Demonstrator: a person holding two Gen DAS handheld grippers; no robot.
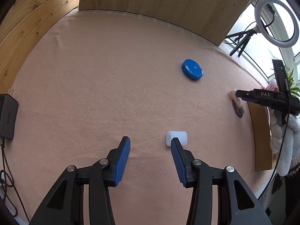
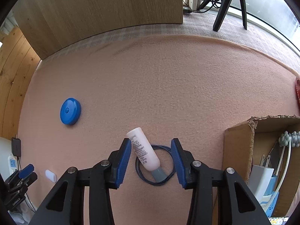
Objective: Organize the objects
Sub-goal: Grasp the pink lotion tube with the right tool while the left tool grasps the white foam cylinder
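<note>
My left gripper (image 1: 150,142) is open and empty above the pink cloth. A small white cylinder (image 1: 176,137) lies just beyond its right fingertip (image 1: 175,144); it also shows in the right wrist view (image 2: 50,175). A blue round disc (image 1: 192,69) lies farther off to the right, also in the right wrist view (image 2: 70,111). My right gripper (image 2: 151,144) is open, its jaws on either side of a pink tube (image 2: 143,151) that lies across a dark blue cord ring (image 2: 155,166). The tube (image 1: 236,100) and right gripper (image 1: 243,94) show at the left view's right edge.
A cardboard box (image 2: 238,150) at the right holds a white charger (image 2: 262,178), a cable and blue packaging. A black power adapter (image 1: 8,116) lies at the cloth's left edge. A wooden board (image 1: 159,3) stands at the back. A ring light on a tripod (image 1: 275,22) stands by the window.
</note>
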